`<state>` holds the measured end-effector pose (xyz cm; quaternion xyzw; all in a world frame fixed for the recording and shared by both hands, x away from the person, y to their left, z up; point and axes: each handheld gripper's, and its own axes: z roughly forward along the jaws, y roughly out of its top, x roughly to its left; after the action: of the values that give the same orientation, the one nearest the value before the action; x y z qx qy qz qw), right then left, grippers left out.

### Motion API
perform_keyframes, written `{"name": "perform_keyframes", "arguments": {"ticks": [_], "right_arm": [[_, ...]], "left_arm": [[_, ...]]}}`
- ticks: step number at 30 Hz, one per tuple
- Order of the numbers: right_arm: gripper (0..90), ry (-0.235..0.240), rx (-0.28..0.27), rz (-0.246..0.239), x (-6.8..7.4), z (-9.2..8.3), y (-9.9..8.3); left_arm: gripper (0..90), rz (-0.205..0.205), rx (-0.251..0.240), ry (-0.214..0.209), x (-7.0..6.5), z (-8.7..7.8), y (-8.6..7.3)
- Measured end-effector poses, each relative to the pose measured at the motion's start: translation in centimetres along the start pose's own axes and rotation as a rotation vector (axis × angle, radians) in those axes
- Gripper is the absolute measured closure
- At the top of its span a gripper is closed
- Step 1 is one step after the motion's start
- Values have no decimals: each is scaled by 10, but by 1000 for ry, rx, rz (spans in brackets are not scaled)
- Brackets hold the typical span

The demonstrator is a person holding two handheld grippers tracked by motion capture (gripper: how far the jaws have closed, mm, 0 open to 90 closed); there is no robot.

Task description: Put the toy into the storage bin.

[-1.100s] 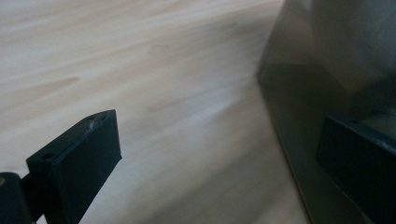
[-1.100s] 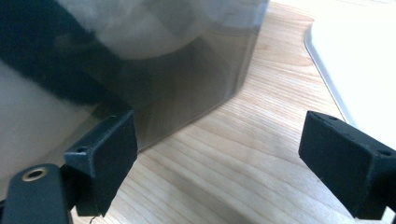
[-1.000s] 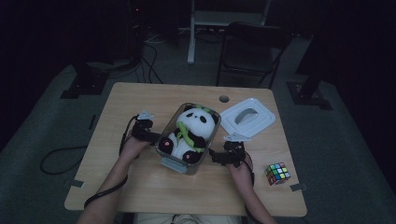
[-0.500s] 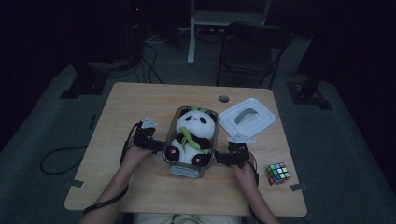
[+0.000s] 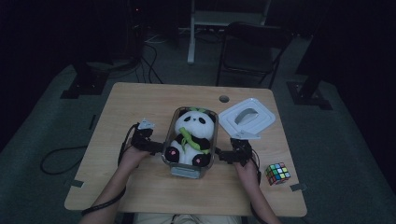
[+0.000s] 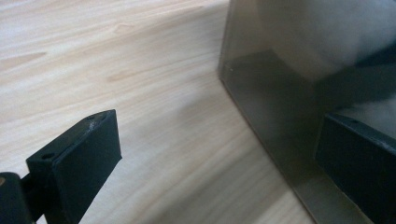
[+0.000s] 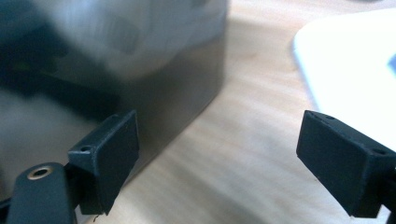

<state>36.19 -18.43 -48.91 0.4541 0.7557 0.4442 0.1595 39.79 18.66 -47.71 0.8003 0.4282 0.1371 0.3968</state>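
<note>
Bench [image 5: 140, 107]: bare wood at left and front. Clear tub [image 5: 189, 167] at centre, toy panda [image 5: 191, 135] seated inside. White lid [image 5: 247, 116] just beside its far right corner; puzzle cube [image 5: 277, 173] near right edge. Left gripper [image 5: 156, 147] and right gripper [image 5: 223, 155] flank the tub, jaws spread, holding nothing. Gripper views show the tub's walls close beside the jaws.

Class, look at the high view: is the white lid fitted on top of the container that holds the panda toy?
No. The white lid lies flat on the table to the right of the container, and the panda toy sits uncovered.
</note>
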Motion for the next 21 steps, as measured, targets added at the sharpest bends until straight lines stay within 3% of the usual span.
{"name": "perform_keyframes", "arguments": {"ticks": [4,7,10,16,21], "right_arm": [[127,-20,-40,39,-9,-12,14],[127,-45,-65,29,-11,-20,28],[127,-39,-86,16,-9,-24,41],[127,-8,-123,-7,2,-22,64],[127,11,-138,-28,14,-12,79]], "left_arm": [[15,-18,-23,16,11,-6,13],[15,-21,-45,28,17,-11,28],[15,-17,-83,36,19,-18,44],[15,2,-144,21,9,-24,76],[15,43,-131,-19,-7,-12,92]]}}
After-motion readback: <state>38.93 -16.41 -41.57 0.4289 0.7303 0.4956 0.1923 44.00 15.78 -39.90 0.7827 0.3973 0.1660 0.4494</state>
